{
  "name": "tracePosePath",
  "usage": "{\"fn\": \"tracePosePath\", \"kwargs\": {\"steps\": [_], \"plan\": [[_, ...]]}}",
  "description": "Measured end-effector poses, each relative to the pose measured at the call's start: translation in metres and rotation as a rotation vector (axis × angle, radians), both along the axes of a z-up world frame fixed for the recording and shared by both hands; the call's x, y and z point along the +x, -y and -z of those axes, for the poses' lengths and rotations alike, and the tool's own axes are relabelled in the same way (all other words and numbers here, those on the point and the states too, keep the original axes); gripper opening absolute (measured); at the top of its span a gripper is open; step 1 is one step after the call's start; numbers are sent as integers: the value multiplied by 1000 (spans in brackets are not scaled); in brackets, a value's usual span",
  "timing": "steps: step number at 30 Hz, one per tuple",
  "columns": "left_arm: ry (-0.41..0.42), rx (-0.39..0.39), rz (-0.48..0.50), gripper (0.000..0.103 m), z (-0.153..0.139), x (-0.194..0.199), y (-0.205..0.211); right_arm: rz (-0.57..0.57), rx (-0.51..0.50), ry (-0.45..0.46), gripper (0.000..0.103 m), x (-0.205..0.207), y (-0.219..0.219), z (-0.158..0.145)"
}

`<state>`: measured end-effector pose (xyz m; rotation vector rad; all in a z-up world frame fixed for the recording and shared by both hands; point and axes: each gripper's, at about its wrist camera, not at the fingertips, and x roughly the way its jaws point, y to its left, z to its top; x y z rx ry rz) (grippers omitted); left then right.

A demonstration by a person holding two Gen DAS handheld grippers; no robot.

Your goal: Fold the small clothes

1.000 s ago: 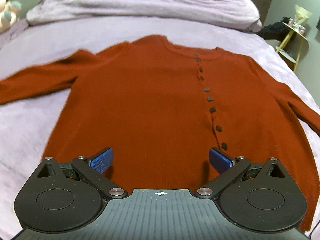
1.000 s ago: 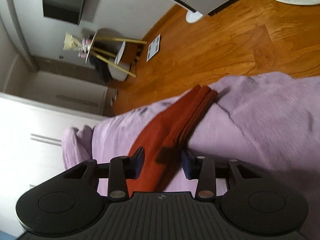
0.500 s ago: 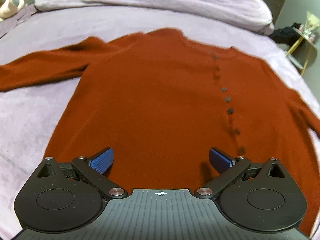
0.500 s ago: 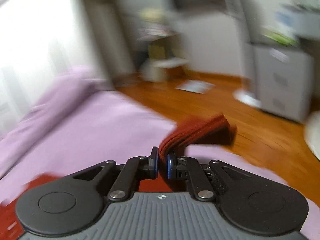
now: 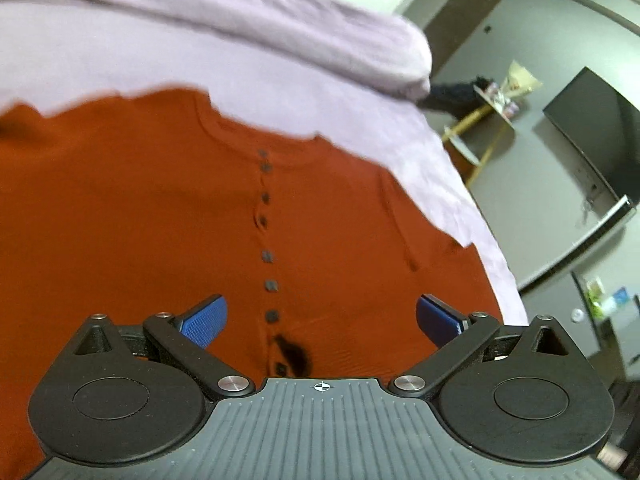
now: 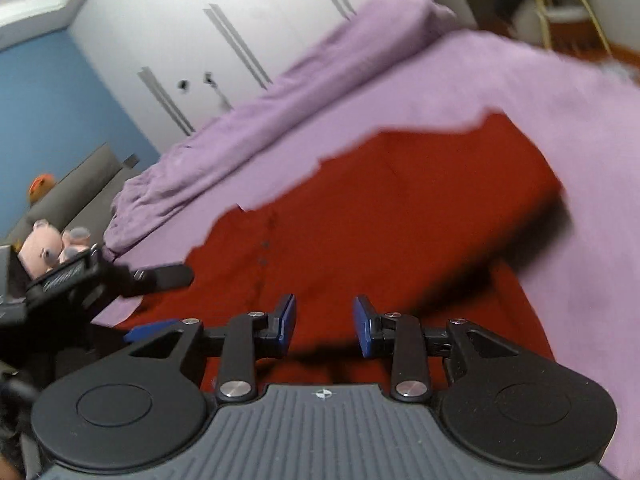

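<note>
A rust-red buttoned cardigan (image 5: pixel 160 216) lies flat, front up, on a lilac bed sheet (image 5: pixel 120 52). Its dark buttons (image 5: pixel 267 257) run down the middle. My left gripper (image 5: pixel 320 316) is wide open and empty, low over the hem near the button line. My right gripper (image 6: pixel 324 320) is open and empty over the same cardigan (image 6: pixel 400 208), whose right sleeve lies folded across the body (image 6: pixel 500 184). The left gripper also shows in the right wrist view (image 6: pixel 132 280), at the far left.
A rumpled lilac duvet (image 5: pixel 248 16) lies along the head of the bed. Plush toys (image 6: pixel 48 244) sit at the bed's far left. A small gold-legged side table (image 5: pixel 492 116) and a dark TV (image 5: pixel 600 128) stand beyond the bed's right edge.
My right gripper shut on the sleeve, carried it over the cardigan's body, then opened and let it go. My left gripper moved right along the hem, staying open.
</note>
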<state>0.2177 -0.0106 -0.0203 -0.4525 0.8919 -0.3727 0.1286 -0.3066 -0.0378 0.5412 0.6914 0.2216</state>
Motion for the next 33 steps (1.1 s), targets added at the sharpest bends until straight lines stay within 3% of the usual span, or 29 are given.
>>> {"fn": "tracePosePath", "kwargs": {"steps": [2,7,10,16,27,31,33], "plan": [[-68,-10,8,85,11,10,3,4,-11,-24,31,-8,7,8],[-155,-72,5,76,30,6,-1,25,49,-36,31,-28,16,21],[-152,-134,3,75,30,-6,-6,34,69,-36,31,-28,17,24],[-188,-151,-5,74,35,3,-2,43,85,-36,31,-28,21,23],[-177,-271,-50,72,25,-8,-14,40,98,-35,33,-24,20,25],[-218,-209,-44,72,35,-2,-7,42,100,-39,33,-24,20,26],[-232,-221,-40,68,44,2,-4,42,100,-38,33,-24,20,25]]}}
